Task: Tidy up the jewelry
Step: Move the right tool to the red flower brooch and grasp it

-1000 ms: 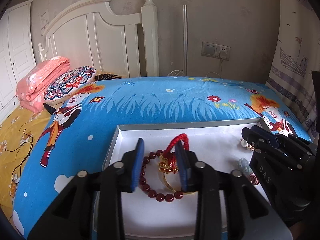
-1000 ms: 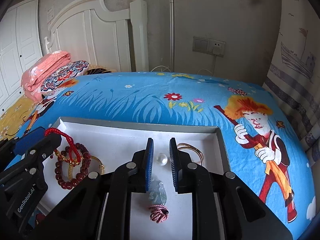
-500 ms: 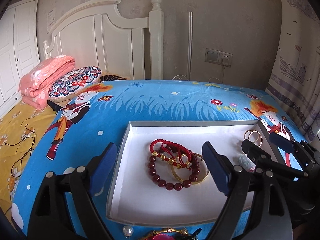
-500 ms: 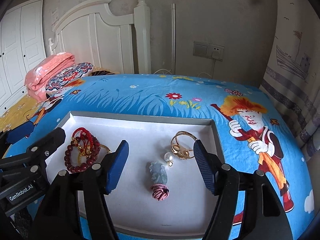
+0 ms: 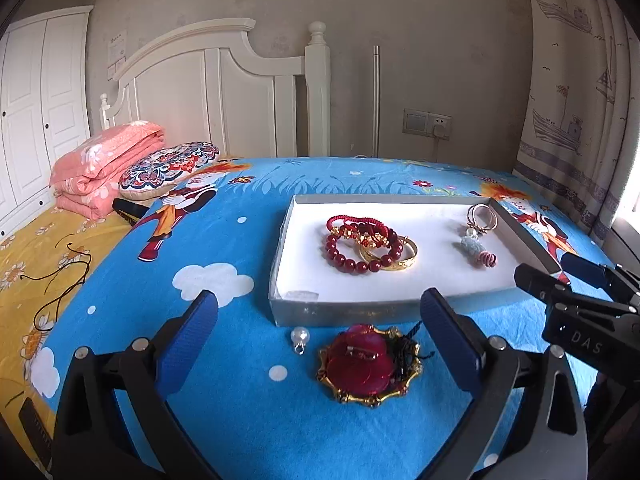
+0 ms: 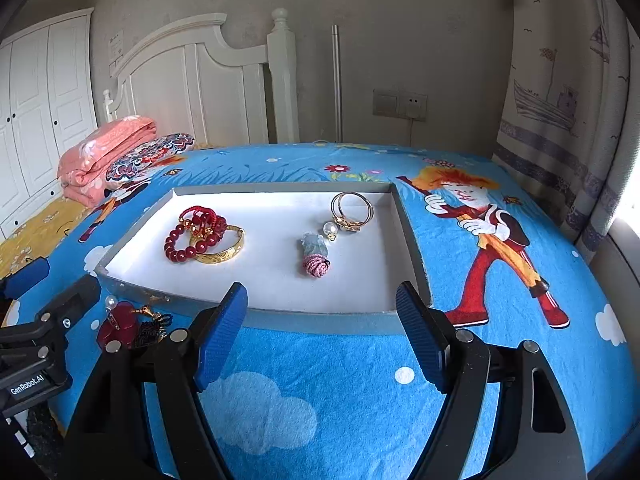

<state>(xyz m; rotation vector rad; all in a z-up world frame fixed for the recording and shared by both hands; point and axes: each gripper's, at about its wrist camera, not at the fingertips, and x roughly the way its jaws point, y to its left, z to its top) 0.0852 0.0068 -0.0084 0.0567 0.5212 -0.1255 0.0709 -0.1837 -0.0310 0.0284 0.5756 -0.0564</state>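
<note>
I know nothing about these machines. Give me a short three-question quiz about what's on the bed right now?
1. True or false: the red brooch lies inside the white tray.
2. Which lies nearest the gold rings? A) red bead bracelet B) pearl C) clear bead
3. Fill in: both the left tongs and the right tongs are ____.

Key: 1. False, it lies on the blue cover in front of the tray. 2. B. 3. Open.
</note>
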